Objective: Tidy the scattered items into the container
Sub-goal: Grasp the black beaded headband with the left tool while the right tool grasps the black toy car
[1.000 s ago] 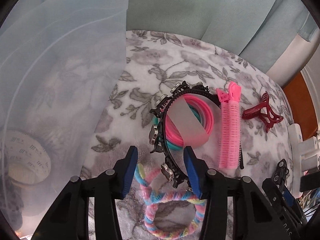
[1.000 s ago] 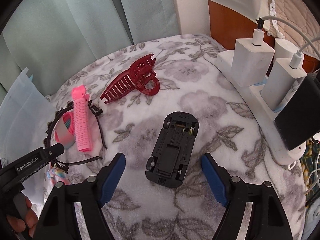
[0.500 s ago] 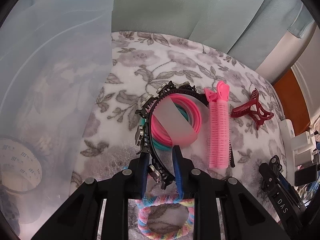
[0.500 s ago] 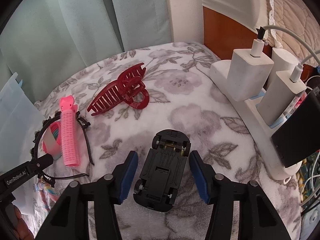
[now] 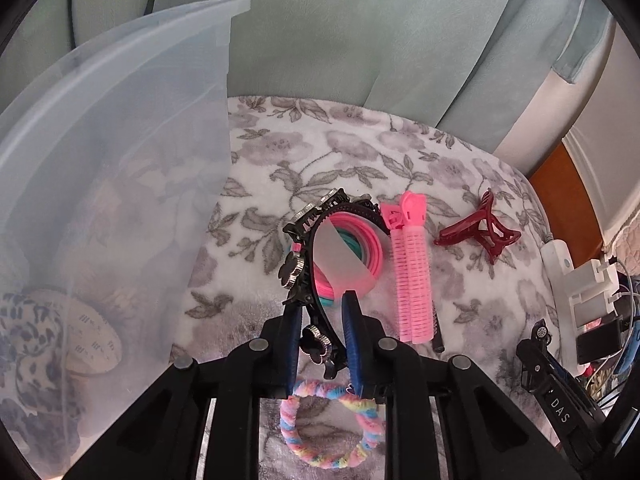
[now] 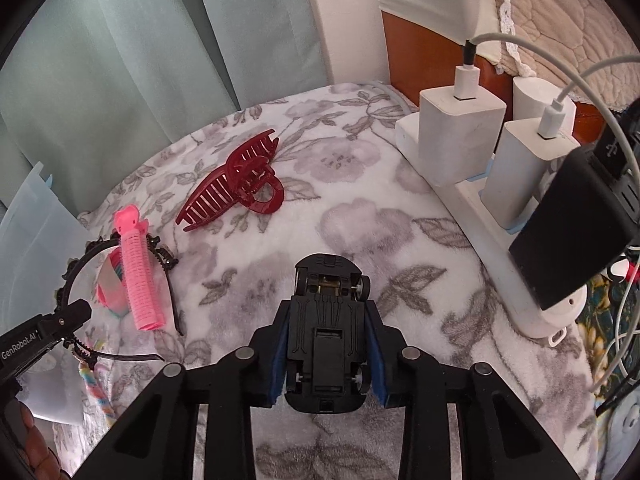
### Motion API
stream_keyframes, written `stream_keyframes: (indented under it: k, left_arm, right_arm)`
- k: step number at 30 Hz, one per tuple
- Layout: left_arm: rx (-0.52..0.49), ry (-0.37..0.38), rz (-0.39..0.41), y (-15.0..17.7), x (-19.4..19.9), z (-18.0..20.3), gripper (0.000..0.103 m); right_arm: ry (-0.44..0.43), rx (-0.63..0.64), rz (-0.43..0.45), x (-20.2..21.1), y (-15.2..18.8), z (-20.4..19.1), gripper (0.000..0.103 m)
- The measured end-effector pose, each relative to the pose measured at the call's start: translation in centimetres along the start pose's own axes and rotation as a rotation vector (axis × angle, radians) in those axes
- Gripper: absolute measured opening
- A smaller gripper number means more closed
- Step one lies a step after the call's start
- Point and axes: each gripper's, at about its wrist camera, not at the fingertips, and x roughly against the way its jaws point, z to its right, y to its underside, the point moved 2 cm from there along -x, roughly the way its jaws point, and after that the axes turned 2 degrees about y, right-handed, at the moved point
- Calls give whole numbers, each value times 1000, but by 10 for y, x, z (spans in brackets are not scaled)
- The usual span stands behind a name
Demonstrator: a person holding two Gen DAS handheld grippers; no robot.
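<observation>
Leftmost, the translucent container (image 5: 120, 160) stood to the left of the left gripper (image 5: 322, 320), its near wall rising just beside the left finger; a patterned item and a pale disc showed dimly through that wall. The left gripper's blue pads (image 5: 354, 344) were closed on the black headband (image 5: 308, 248), gripping one side of its arc close to the fingertips. The band's arc ran forward and away from the fingers, looping round a bundle of pink and teal hair ties (image 5: 360, 248) that lay inside it. Whether the band had left the cloth could not be told. A pastel scrunchie (image 5: 332, 424) lay on the floral blanket (image 5: 360, 152) beneath the finger roots. To the right of the fingers a pink hair roller (image 5: 412, 268) lay with its long axis parallel to them, and a dark red claw clip (image 5: 480, 228) lay further right.

Judged from this, the coming move is a carry to the left, over the container's rim, and the left gripper was much the nearer to that rim.

Further right, the right gripper (image 6: 328, 344) was clamped on the black toy car (image 6: 326, 332), held underside up with its long axis along the fingers and its far end projecting past the tips. The container (image 6: 36, 216) lay well off to the left of these fingers, beyond the roller and headband. A white power strip (image 6: 500, 264) with chargers ran along the right of the fingers.
</observation>
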Motion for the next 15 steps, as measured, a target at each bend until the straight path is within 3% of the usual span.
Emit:
stream_keyframes:
  k: [15]
  left_arm:
    - [-93, 17, 102, -1, 63, 31, 16]
  right_arm:
    - [-62, -38, 71, 60, -2, 12, 36]
